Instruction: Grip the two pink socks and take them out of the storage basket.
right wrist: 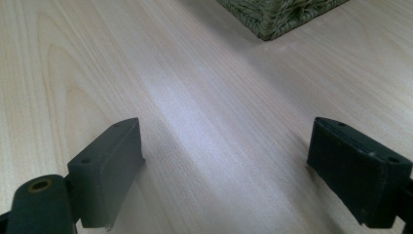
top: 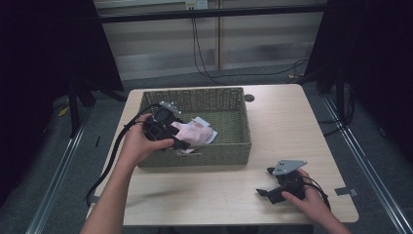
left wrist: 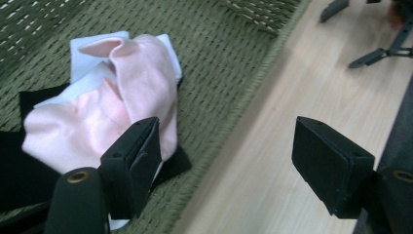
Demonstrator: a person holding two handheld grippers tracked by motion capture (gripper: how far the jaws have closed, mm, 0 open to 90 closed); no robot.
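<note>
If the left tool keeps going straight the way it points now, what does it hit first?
Probably the green woven basket's near wall: the open left tool straddles that rim, the pink cloth lying inside by one jaw and the bare table beyond the other. Depth is hard to judge.

I am reading no text anywhere; no labels, brands, numbers or signs are showing legibly on anything.

The left half of the desk (top: 311,126) is taken up by a green woven basket (top: 229,148) — its walls bar any level approach to the pink cloth (top: 195,132) inside, which is open from above. Bare room is left along the right and near edges.
</note>
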